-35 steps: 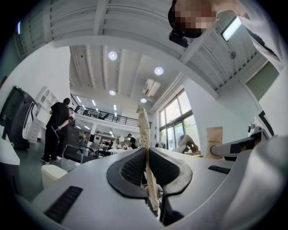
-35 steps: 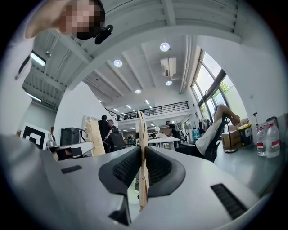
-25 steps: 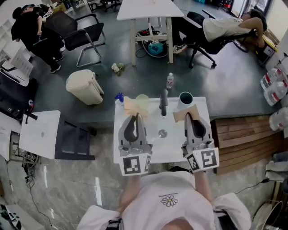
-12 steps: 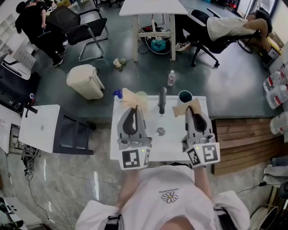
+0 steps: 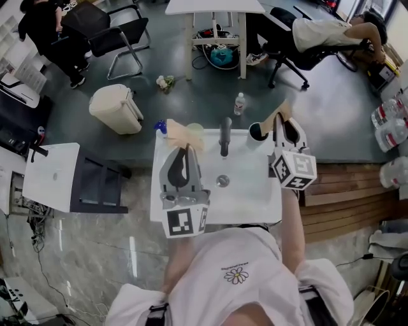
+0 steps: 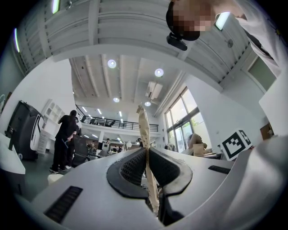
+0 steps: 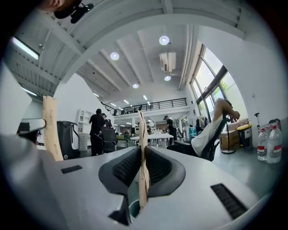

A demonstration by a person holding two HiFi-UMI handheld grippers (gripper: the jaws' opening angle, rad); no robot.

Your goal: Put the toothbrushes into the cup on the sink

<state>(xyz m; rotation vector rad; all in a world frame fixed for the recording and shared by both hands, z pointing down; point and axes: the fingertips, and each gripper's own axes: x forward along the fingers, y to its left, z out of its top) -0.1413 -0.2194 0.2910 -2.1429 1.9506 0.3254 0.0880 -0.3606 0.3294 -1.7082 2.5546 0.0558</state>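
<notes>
White sink (image 5: 255, 205) seen from above, with a dark tap (image 5: 224, 135) at its back edge and a drain (image 5: 222, 181) in the basin. Over the left part of the basin the left gripper (image 5: 185, 150) has its jaws closed tight on the lower end of a flat tan toothbrush (image 5: 181, 135). The brush stands up out of the pads and leans toward the sink's back left corner. In the left gripper view the pads press on both faces of the strip. At the back right corner the right gripper (image 5: 282, 125) is raised, its marker cube (image 5: 293, 169) toward the person. Its jaws are likewise almost together, pinching a second tan toothbrush (image 5: 276, 116) that points up and away. A dark cup (image 5: 255, 132) stands on the sink's back right corner, right of the tap and just beside the right gripper's jaw tips. Whether this brush's lower end reaches into the cup cannot be told. Beyond the sink lie a grey floor, a cream bin (image 5: 115, 109), a water bottle (image 5: 239, 103), a white table (image 5: 213, 6) and a seated person (image 5: 322, 33).
</notes>
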